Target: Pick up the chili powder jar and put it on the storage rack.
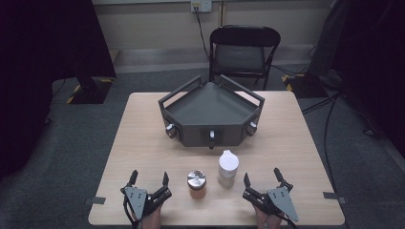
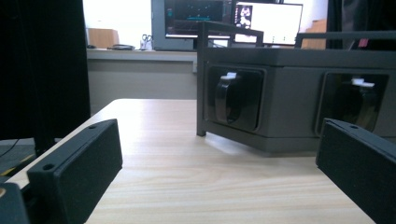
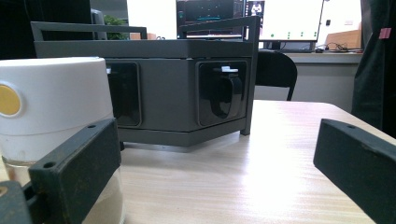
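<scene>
Two jars stand on the surface (image 1: pixel 143 138), near its front edge and between the two grippers. One jar has a silver lid (image 1: pixel 196 184) and brownish contents; the other, a white-lidded jar (image 1: pixel 228 168), stands just to its right and slightly farther back, apart from it.

The left gripper (image 1: pixel 149 180) has its jaws spread wide and holds nothing. The right gripper (image 1: pixel 261 178) is likewise released, empty, with the white-lidded jar near its left jaw.

One dark grey tray (image 1: pixel 210 112) with raised rails sits farther back at centre. Three knobs show on its front faces.

One folding chair (image 1: pixel 242 52) stands beyond the surface.

In the right gripper view the white-lidded jar (image 3: pixel 51 107) is cut off at the left edge, its lower part hidden behind the jaw. Hands are cropped at the bottom of the high view.
</scene>
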The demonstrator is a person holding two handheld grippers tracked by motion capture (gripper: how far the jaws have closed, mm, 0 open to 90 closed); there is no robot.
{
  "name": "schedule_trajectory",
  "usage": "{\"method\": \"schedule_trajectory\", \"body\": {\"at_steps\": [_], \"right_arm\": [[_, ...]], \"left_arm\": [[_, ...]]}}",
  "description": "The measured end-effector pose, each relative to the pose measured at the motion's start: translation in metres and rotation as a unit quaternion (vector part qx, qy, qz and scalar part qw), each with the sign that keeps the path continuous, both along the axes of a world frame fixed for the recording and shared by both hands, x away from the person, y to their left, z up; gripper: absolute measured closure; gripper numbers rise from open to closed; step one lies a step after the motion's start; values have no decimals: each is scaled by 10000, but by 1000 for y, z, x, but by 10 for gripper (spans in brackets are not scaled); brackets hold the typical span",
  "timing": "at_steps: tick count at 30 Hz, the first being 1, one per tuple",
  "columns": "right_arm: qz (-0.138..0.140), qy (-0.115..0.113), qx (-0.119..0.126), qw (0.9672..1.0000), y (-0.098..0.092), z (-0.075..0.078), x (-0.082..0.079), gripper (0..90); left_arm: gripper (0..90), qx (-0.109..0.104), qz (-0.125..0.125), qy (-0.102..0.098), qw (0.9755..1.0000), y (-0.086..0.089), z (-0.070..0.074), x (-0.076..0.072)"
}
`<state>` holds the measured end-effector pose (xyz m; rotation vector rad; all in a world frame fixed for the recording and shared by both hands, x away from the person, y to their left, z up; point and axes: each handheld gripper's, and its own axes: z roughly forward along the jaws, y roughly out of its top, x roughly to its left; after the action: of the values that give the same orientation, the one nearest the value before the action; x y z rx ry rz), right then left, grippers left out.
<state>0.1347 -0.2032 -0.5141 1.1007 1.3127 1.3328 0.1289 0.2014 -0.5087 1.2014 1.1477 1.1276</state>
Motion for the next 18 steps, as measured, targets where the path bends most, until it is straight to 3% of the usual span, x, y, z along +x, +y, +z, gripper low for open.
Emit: {"method": "schedule_trajectory", "body": {"at_steps": [7,18], "right_arm": [[-7,-2,1,10000,0,0,0,0],[-16,-1,-1,10000,1,0,0,0]], "left_arm": [[0,-89,-143,-9,9999,4,2,-1],[0,-272,-575,-131,9979,10,12,-6]]}}
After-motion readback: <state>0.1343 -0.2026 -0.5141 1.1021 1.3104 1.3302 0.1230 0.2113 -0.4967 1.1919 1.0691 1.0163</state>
